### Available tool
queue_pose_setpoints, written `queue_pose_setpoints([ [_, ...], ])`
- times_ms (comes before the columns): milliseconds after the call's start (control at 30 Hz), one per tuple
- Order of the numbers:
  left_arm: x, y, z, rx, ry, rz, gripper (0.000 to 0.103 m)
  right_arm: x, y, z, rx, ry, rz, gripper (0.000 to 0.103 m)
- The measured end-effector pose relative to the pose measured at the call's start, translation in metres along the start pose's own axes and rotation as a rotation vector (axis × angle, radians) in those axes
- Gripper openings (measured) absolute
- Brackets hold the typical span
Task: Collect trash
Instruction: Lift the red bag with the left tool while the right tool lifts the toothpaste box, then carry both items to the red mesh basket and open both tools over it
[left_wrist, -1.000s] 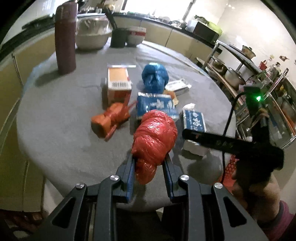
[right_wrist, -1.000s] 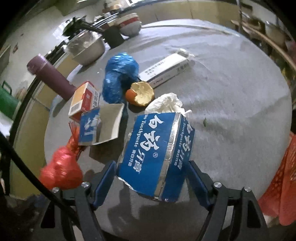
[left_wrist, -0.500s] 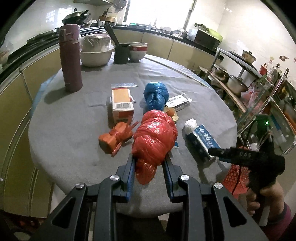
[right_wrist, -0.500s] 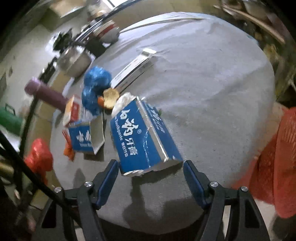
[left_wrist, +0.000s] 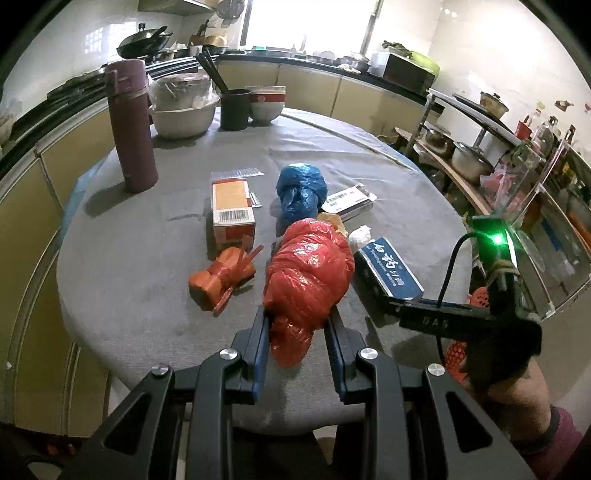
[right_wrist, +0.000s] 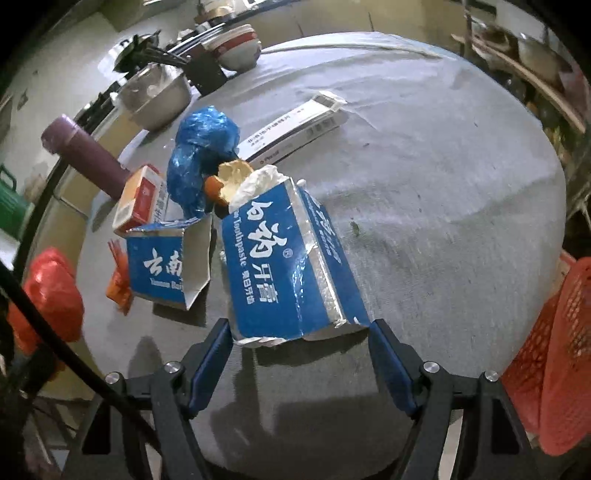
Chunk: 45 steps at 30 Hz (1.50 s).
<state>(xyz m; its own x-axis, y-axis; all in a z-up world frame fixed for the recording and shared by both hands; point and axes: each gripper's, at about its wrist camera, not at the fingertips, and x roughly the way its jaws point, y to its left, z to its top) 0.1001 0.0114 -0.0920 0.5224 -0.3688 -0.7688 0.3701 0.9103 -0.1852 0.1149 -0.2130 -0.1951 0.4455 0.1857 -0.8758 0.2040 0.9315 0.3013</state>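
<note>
Left claw pinching red bag, right claw spread, just opening, toothpaste box between.

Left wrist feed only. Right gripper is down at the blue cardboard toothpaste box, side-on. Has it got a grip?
Observer: No. The right gripper straddles the near end of the blue cardboard toothpaste box. Its jaws have just been opening, and the pads don't appear to press it.
Operator: Anything behind my red plastic bag?
Observer: Yes, a second blue carton, torn open, lies flat on the grey table, left of the toothpaste box in the right wrist view.
Operator: Where does the trash go?
Observer: Probably the red mesh basket, which shows past the table's edge to the right of that gripper.
</note>
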Motion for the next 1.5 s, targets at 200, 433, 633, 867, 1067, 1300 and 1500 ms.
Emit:
queue_pose_setpoints([
  [200,0.001,-0.002,0.000,0.006,0.009,0.001,0.030,-0.013,-0.007,-0.005,-0.023,-0.034,0.067,0.079],
  [433,0.002,-0.006,0.005,-0.002,0.000,-0.014,0.030,-0.030,-0.017,-0.005,-0.040,-0.102,0.115,0.080],
  [633,0.006,-0.016,0.005,0.015,0.018,-0.019,0.030,-0.007,0.003,0.006,-0.093,-0.083,0.107,0.080],
  [867,0.009,-0.020,0.009,0.019,0.028,-0.003,0.030,-0.006,-0.006,0.002,-0.105,-0.141,0.094,0.066],
  [1067,0.011,-0.040,0.018,0.064,0.021,-0.022,0.030,-0.023,-0.037,-0.002,-0.015,-0.134,0.201,0.060],
  [1300,0.019,-0.095,0.027,0.193,0.035,-0.084,0.030,-0.074,-0.113,-0.033,0.167,-0.187,0.347,0.060],
  [1500,0.052,-0.185,0.019,0.369,0.140,-0.242,0.031,-0.128,-0.215,-0.086,0.393,-0.288,0.291,0.060],
])
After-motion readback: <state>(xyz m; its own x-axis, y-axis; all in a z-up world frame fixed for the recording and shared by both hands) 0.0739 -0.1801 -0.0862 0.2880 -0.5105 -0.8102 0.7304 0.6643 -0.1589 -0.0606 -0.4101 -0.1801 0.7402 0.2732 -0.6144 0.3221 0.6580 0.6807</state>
